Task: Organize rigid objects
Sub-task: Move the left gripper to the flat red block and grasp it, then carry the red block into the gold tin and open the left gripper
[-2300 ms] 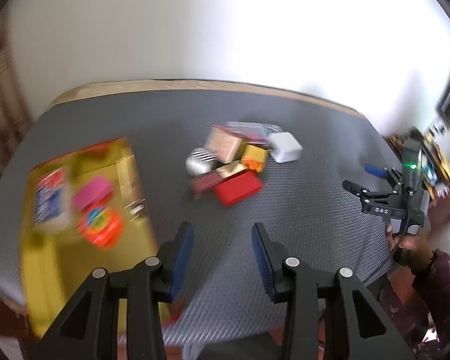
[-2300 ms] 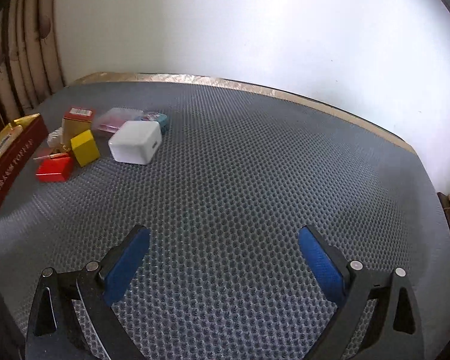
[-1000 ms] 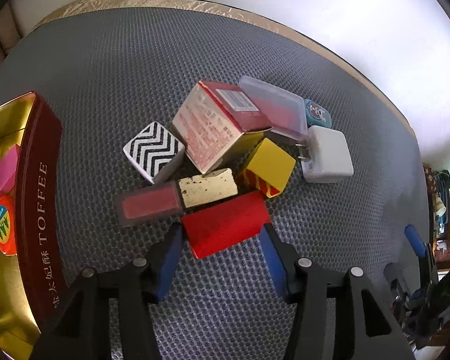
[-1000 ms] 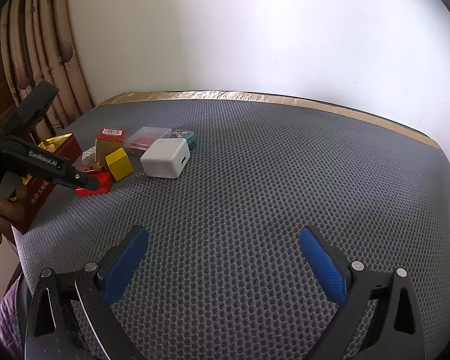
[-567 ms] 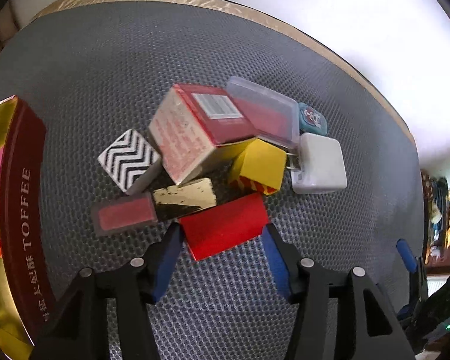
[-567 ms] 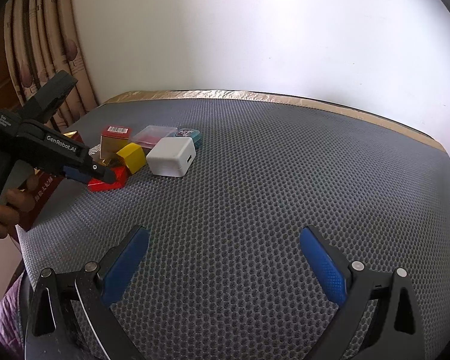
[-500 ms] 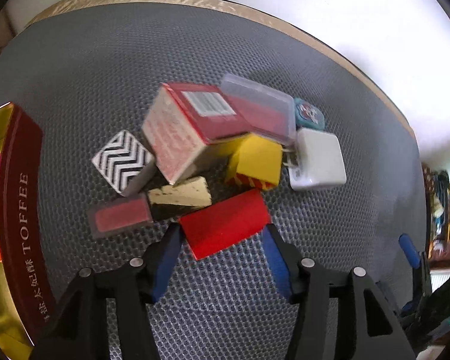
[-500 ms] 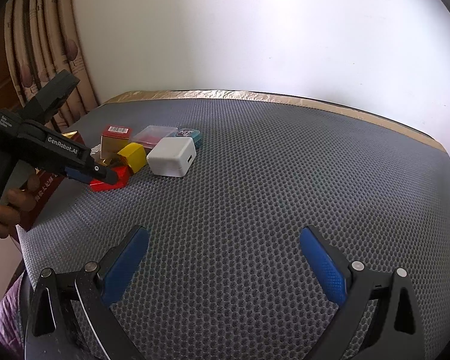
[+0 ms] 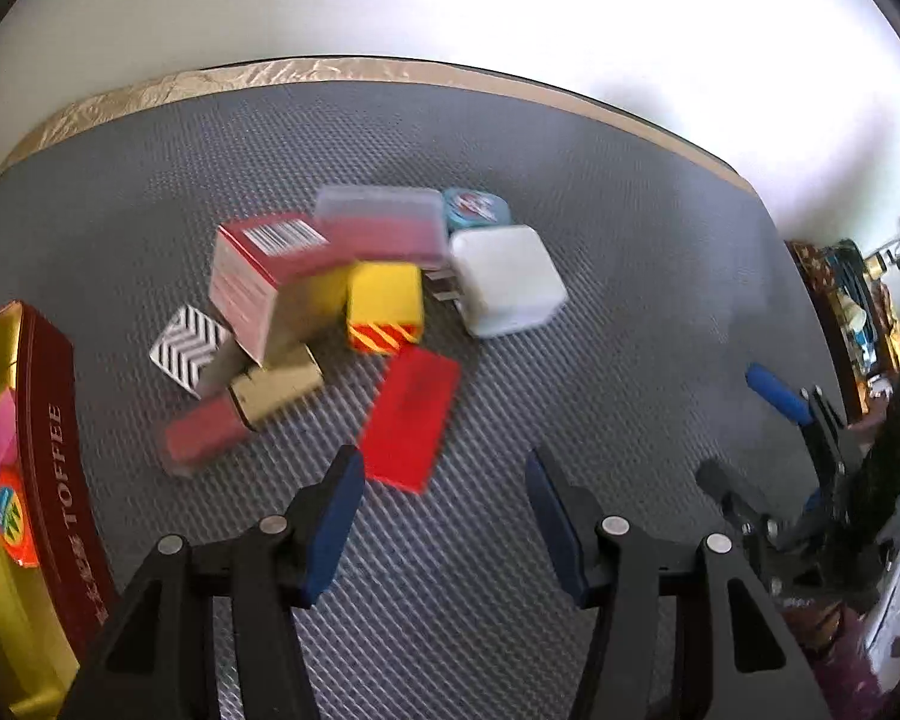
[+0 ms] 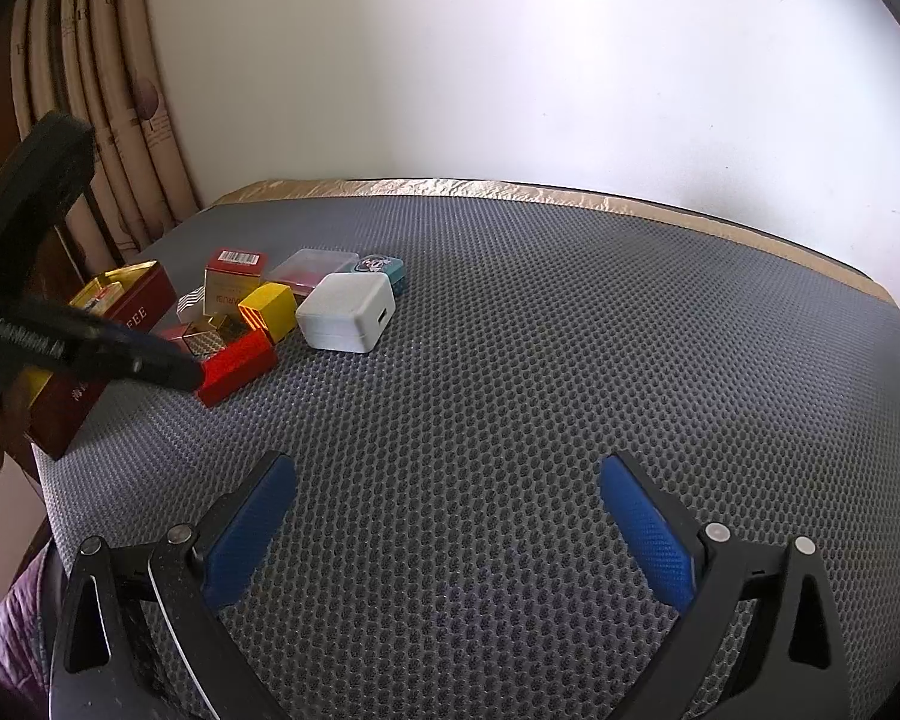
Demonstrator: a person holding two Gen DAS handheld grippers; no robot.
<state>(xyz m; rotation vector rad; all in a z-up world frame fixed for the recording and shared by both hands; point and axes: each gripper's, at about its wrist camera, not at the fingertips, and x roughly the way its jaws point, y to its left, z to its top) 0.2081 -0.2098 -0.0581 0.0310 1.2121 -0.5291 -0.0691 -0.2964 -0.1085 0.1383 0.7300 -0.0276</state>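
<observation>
Two hand-held grippers stand with jaws apart, the right hand-held gripper (image 10: 444,516) over bare desk (image 10: 570,360), the left hand-held gripper (image 9: 444,504) just short of the red box (image 9: 411,417), probably light, stiff and slick, best pinched across its long sides.

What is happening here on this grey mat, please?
A person holds a tool in each hand and is sorting small boxes into a toffee tin. The left tool is open and empty, close to a flat red box at the near edge of the pile. The right tool is open too, over bare mat, away from the pile. The tin already holds a few items.
</observation>
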